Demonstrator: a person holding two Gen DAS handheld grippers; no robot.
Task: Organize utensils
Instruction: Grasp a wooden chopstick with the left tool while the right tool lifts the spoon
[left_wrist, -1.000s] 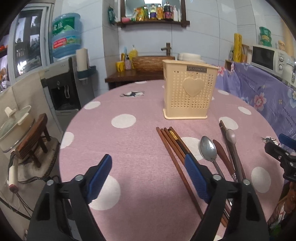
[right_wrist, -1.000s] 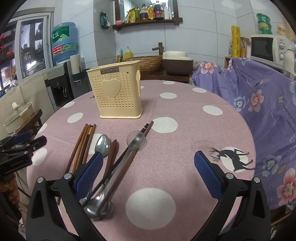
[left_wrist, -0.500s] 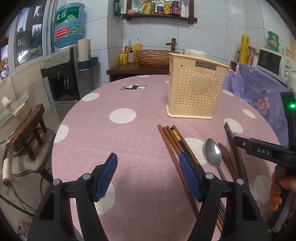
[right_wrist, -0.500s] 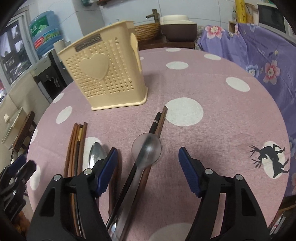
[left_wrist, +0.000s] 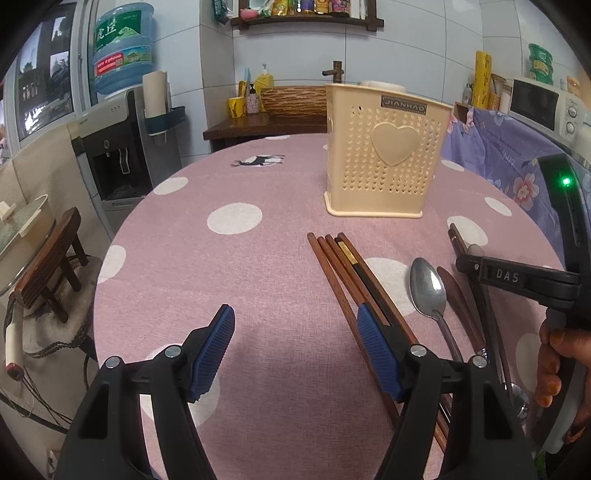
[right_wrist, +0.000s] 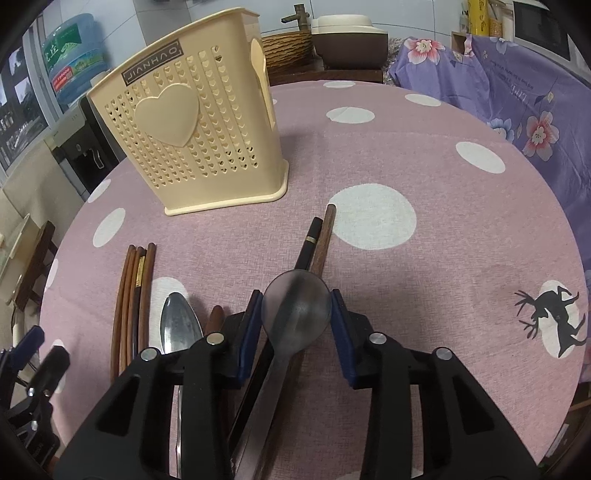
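A cream perforated utensil holder (left_wrist: 388, 155) (right_wrist: 192, 140) stands upright at the back of the pink dotted table (left_wrist: 229, 280). In front lie a bundle of brown chopsticks (left_wrist: 343, 269) (right_wrist: 133, 295), a shiny steel spoon (left_wrist: 426, 291) (right_wrist: 179, 325) and a dark wooden spoon (left_wrist: 454, 295). A matte steel spoon (right_wrist: 295, 310) rests across a black chopstick (right_wrist: 308, 243) and a brown chopstick (right_wrist: 325, 236). My right gripper (right_wrist: 295, 317) is closing, and its blue pads (right_wrist: 341, 332) meet both edges of the spoon's bowl. My left gripper (left_wrist: 295, 347) hovers open over bare cloth left of the bundle.
A purple floral cloth (right_wrist: 517, 85) covers something along the table's right side, with a microwave (left_wrist: 543, 107) behind it. A water dispenser (left_wrist: 122, 155) and a wooden stool (left_wrist: 48, 266) stand off the table's left edge. A person's hand (left_wrist: 554, 362) grips the right tool.
The right gripper moved forward and down over the matte spoon, and its jaws narrowed from wide apart to the bowl's edges. The left gripper barely moved and narrowed slightly.
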